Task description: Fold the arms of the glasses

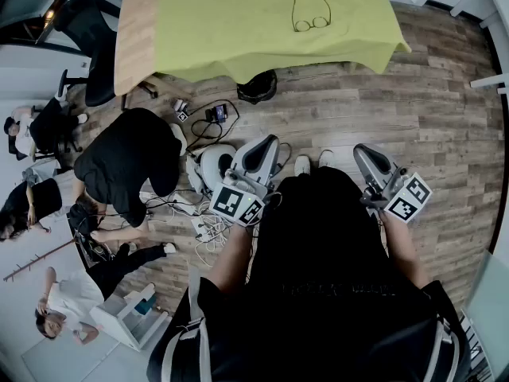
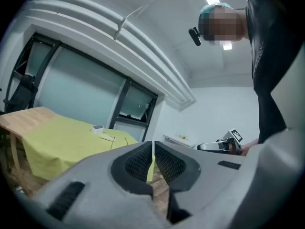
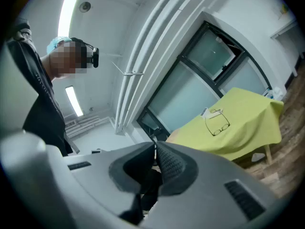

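The glasses (image 1: 310,18) lie on the yellow-green cloth of the table (image 1: 238,30), thin dark frame, both arms spread out. They also show small and far off in the right gripper view as the glasses (image 3: 217,125). My left gripper (image 1: 268,142) and right gripper (image 1: 360,150) are held low by my body, well short of the table, over the wooden floor. The left gripper (image 2: 152,155) is shut with nothing in it. The right gripper (image 3: 155,151) is also shut and holds nothing.
Cables and small devices (image 1: 203,118) litter the floor by the table's near edge, next to a black bag (image 1: 257,86). Several people (image 1: 127,161) crouch or sit at the left. A white box (image 1: 127,318) stands at the lower left. A small white item (image 2: 97,127) rests on the cloth.
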